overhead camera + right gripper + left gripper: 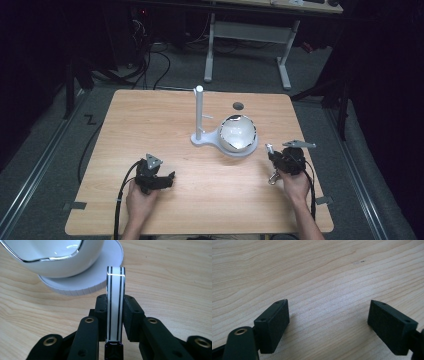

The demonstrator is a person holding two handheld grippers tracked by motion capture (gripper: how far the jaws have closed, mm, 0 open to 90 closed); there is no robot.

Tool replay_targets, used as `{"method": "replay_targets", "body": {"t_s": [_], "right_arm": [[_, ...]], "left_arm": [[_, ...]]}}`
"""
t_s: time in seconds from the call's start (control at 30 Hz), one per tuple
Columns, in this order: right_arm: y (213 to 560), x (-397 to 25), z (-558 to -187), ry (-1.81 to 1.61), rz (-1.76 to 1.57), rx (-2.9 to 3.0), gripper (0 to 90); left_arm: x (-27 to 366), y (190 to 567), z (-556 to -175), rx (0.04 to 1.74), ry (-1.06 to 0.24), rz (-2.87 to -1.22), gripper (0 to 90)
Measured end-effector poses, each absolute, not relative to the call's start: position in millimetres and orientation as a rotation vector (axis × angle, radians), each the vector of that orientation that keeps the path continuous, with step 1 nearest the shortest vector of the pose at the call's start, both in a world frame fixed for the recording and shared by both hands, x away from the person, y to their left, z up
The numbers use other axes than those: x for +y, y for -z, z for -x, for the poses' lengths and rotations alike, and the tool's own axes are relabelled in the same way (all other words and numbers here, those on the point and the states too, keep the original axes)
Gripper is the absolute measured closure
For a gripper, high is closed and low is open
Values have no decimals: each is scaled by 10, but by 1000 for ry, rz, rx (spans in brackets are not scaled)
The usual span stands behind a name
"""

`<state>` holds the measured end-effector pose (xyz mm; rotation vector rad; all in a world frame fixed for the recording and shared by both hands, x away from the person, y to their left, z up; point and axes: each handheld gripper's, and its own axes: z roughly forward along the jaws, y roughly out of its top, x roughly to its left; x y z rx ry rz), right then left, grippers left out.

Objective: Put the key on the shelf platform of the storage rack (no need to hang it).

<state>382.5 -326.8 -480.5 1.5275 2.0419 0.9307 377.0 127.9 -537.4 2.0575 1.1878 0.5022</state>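
A white strip with black lines (115,302) is held upright between the 2 jaws of the right gripper (115,306), which are clamped on its lower part. In the right gripper view, the strip's top edge stands just in front of a round white base (100,277), on which a white bowl (50,252) with a dark wavy rim is seated. In the high view the right gripper (272,152) is seen just to the right of the bowl (238,132), gripped by the person's right hand (295,182). The bowl's base (247,150) is joined to a white upright post (199,112) just to the left of the bowl. All of this is carried by a wooden table (150,120). To the lower left of the bowl, well apart from it, the left gripper (167,180) is held by the left hand (140,200). In the left gripper view its 2 jaws are spread wide over bare wood (324,277), with nothing between them.
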Motion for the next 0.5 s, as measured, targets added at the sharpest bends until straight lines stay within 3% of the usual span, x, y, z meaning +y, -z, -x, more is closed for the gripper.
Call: {"method": "replay_targets", "body": {"t_s": [0.5], "right_arm": [[4511, -3256, -3712, -1088, -1470, 2060, 759]], "left_arm": [[1279, 5374, -3770, 1188, -502, -2057, 180]]}}
